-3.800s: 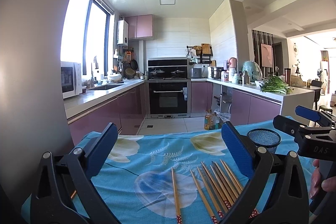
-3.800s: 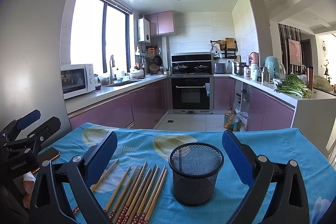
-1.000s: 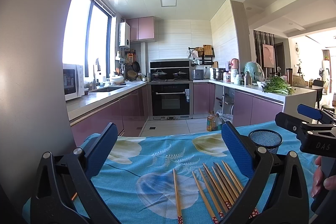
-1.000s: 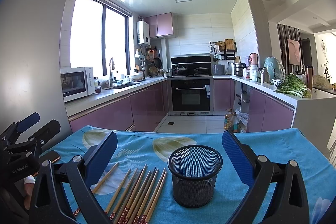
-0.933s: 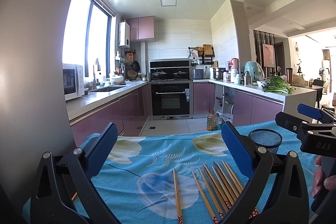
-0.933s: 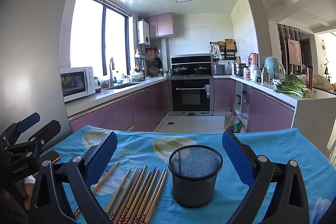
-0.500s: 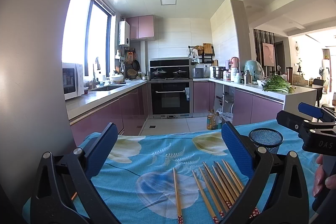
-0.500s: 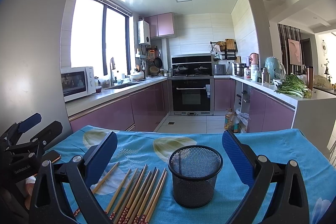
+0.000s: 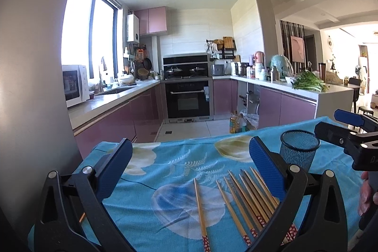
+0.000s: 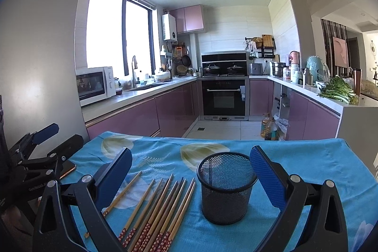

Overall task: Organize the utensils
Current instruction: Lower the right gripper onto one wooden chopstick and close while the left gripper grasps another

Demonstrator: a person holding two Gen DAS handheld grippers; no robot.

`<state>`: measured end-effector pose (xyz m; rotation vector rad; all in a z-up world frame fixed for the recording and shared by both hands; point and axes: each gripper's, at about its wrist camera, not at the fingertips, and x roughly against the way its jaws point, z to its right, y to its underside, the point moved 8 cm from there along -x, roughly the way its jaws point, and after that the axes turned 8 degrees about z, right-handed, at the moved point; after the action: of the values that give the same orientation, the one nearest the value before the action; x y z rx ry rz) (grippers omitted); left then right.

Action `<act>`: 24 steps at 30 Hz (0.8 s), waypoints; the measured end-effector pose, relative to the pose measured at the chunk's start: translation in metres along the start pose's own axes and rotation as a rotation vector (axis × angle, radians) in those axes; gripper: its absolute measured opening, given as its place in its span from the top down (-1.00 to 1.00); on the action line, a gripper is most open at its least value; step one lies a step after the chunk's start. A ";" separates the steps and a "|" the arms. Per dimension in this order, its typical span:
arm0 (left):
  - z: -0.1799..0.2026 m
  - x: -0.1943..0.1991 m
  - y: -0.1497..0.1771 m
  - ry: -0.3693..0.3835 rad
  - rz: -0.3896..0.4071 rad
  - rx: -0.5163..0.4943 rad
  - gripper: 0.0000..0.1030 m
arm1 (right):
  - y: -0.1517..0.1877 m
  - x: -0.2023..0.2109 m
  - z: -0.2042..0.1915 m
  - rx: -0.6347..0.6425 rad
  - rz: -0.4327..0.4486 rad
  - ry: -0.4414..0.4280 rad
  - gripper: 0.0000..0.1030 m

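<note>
I see a bright turquoise cloth point(image 10: 307, 157) printed with pale cream petals and white fern sprigs. The chopsticks point(image 10: 163, 207) are tan wood with red ends dotted white. The mesh cup point(image 10: 226, 188) is black. My fingers point(image 10: 265, 175) wear blue textured pads on black frames. Behind, the cabinets point(image 10: 174, 110) are glossy mauve and the microwave point(image 10: 94, 85) is white.

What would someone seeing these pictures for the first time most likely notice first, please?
Probably the row of wooden chopsticks with red patterned ends, lying side by side on the bright blue floral tablecloth, with one chopstick a little apart on their left. Just to their right stands the empty black wire-mesh cup, upright. Both the right gripper and the left gripper are open and hold nothing.
</note>
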<state>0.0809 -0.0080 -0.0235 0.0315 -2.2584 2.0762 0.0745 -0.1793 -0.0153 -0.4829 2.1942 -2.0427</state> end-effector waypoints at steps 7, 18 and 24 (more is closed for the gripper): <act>-0.001 -0.029 0.048 0.060 -0.221 -0.047 -0.87 | 0.055 -0.019 -0.016 0.028 -0.233 -0.090 -0.55; 0.015 -0.060 0.110 0.183 -0.456 -0.060 -0.33 | 0.114 -0.057 -0.007 -0.009 -0.503 -0.058 0.27; 0.021 -0.070 0.126 0.216 -0.529 -0.068 -0.16 | 0.125 -0.064 -0.001 -0.005 -0.558 -0.036 0.29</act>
<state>0.1413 -0.0206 -0.1552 0.3429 -1.9246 1.6410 0.1148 -0.1534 -0.1476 -1.2398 2.2191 -2.2370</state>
